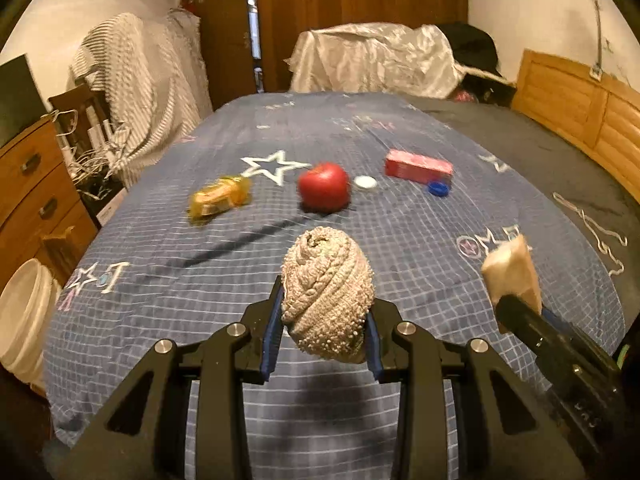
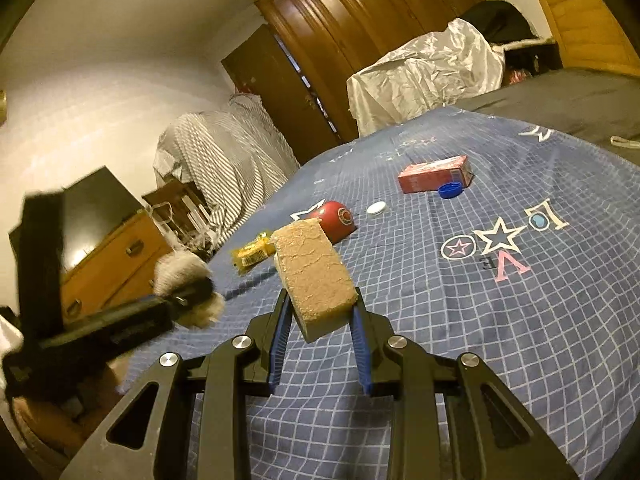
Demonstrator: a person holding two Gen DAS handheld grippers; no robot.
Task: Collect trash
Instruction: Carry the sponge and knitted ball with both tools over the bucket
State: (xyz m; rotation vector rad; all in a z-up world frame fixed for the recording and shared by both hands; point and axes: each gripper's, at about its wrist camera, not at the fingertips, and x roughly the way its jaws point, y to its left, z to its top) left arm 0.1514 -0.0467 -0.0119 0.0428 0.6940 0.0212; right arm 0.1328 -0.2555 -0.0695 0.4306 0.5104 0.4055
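Note:
My left gripper [image 1: 325, 300] is shut on a rolled beige knitted cloth [image 1: 327, 292] and holds it above the blue bedspread [image 1: 200, 320]. My right gripper [image 2: 320, 304] is shut on a tan sponge block [image 2: 314, 276], also held above the bed; the block also shows in the left wrist view [image 1: 514, 270]. On the bedspread lie a yellow wrapper [image 1: 219, 197], a red apple [image 1: 324, 186], a white cap [image 1: 365, 183], a blue cap [image 1: 439, 188] and a red carton [image 1: 418, 166].
A white bucket [image 1: 22, 320] stands on the floor left of the bed, beside a wooden dresser [image 1: 32, 192]. A striped cloth covers a chair [image 1: 136, 92]. A wooden headboard [image 1: 580, 108] is on the right, and a silver-covered bundle [image 1: 372, 60] at the far end.

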